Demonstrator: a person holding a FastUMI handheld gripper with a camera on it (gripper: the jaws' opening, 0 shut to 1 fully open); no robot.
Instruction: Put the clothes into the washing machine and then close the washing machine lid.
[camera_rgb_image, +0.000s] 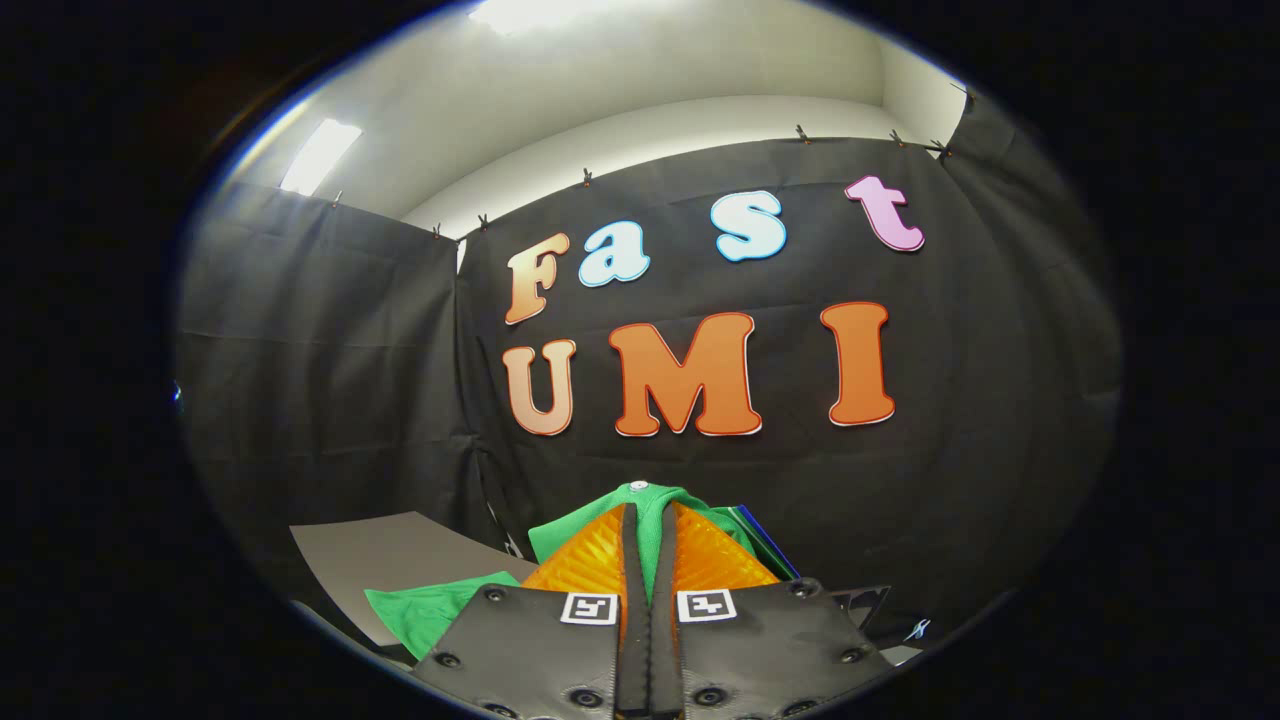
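Overhead first, gripper view: ceiling lights glow above the black cloth wall (320, 340) of the booth, which hangs from small clips along its top edge.

Lower down, the gripper (646, 530) points forward, raised toward the wall. Its two fingers (590, 560) are drawn nearly together, with a narrow strip of green cloth running up the slot between them. The fingers look clenched on that green garment (650, 500); both press against the fabric from either side.

The garment bunches out just beyond the fingertips, a small white tab or button at its top. More of the same green fabric hangs out on the left of the gripper body, lower down.

A grey flat surface (390, 560) lies to the left, behind the hanging fabric. A dark-edged object sits just right of the fingers; too little shows to identify it.
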